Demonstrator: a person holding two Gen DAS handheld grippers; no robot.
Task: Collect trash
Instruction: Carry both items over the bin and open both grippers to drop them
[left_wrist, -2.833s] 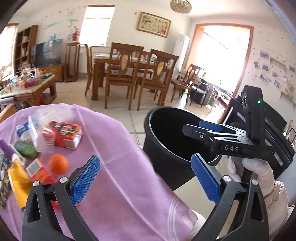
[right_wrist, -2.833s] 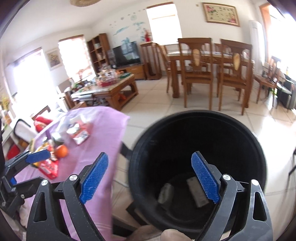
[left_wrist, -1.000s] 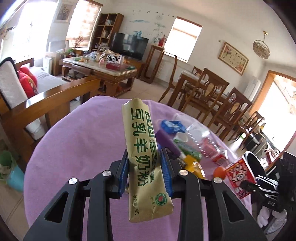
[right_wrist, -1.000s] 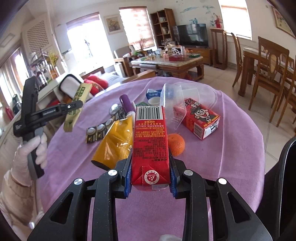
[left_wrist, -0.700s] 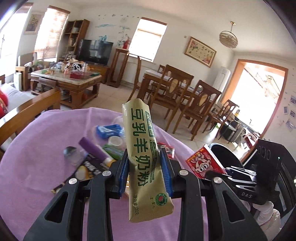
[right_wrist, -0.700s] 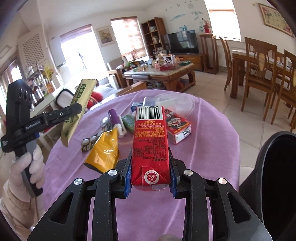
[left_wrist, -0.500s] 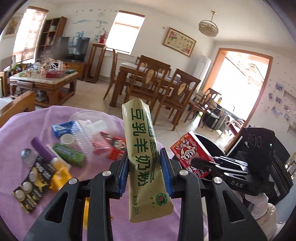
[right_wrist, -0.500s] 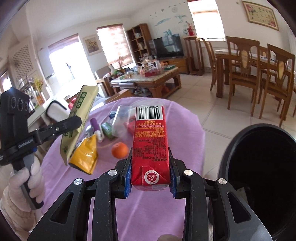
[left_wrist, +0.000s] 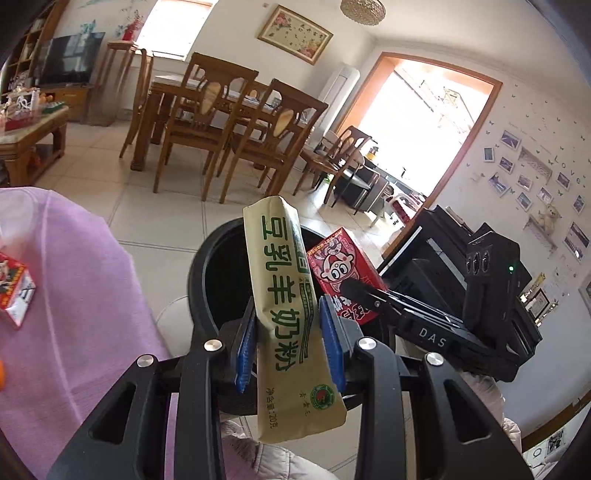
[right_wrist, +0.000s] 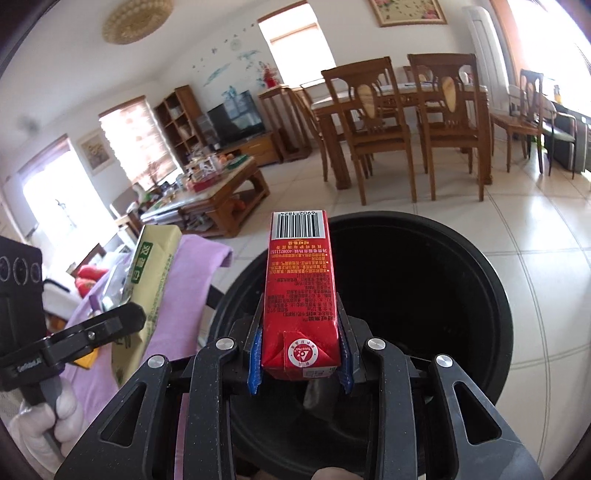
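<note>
My left gripper (left_wrist: 290, 347) is shut on a tall yellow-green milk powder packet (left_wrist: 284, 306) and holds it over the near rim of the black trash bin (left_wrist: 218, 273). My right gripper (right_wrist: 299, 360) is shut on a red drink carton (right_wrist: 300, 291), barcode end forward, over the open bin (right_wrist: 424, 295). In the left wrist view the right gripper (left_wrist: 354, 291) holds the carton (left_wrist: 341, 273) above the bin's far side. In the right wrist view the left gripper (right_wrist: 122, 325) and its packet (right_wrist: 147, 280) show at the left.
The round table with a purple cloth (left_wrist: 74, 295) lies left of the bin, with a red snack box (left_wrist: 14, 291) on it. Two pieces of trash lie in the bin's bottom (right_wrist: 321, 398). Wooden dining chairs (left_wrist: 207, 136) and a tiled floor lie beyond.
Both grippers have swung from over the table to over the black bin, each still holding its item. The table litter has slid out of view to the left.
</note>
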